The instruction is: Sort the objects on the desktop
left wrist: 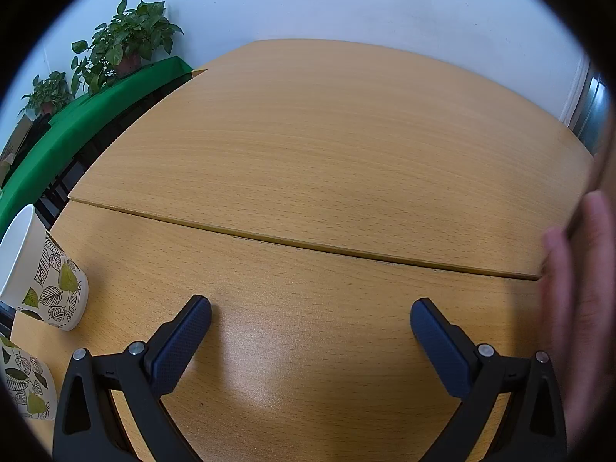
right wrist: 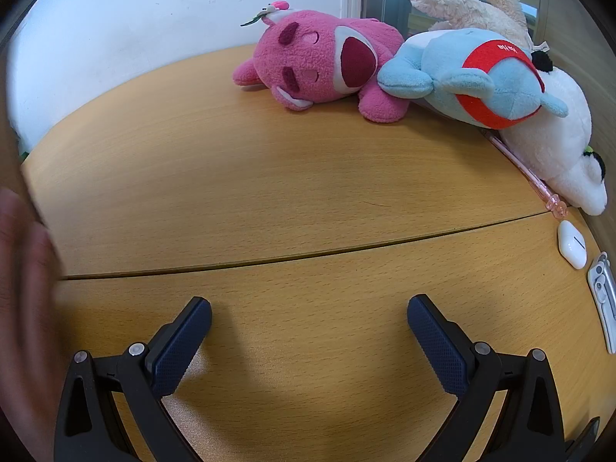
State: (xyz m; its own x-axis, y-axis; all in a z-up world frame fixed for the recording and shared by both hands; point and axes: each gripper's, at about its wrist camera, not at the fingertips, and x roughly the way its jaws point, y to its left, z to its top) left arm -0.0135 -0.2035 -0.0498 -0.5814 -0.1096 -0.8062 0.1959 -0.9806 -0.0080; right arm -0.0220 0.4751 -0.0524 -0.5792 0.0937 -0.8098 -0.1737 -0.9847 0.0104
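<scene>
My left gripper [left wrist: 311, 317] is open over bare wooden table [left wrist: 327, 146], nothing between its fingers. A leaf-patterned paper cup [left wrist: 42, 273] stands at the far left, with a second patterned item [left wrist: 25, 385] below it, partly cut off. My right gripper [right wrist: 310, 315] is open too, also over bare wood. Far ahead on the right lie a pink plush [right wrist: 319, 63], a blue plush with a red band [right wrist: 477, 73], a white plush [right wrist: 558, 146] and a cream plush [right wrist: 462, 0]. A pink pen [right wrist: 527, 169], a white earbud case [right wrist: 572, 244] and a grey clip-like item [right wrist: 604, 300] lie at the right edge.
A seam [left wrist: 308, 244] runs across the table where two tops meet. A blurred hand [left wrist: 581, 296] shows at the right of the left view and a blurred hand [right wrist: 23, 288] at the left of the right view. Potted plants [left wrist: 127, 38] stand on a green-covered bench [left wrist: 77, 127] beyond the table's left edge.
</scene>
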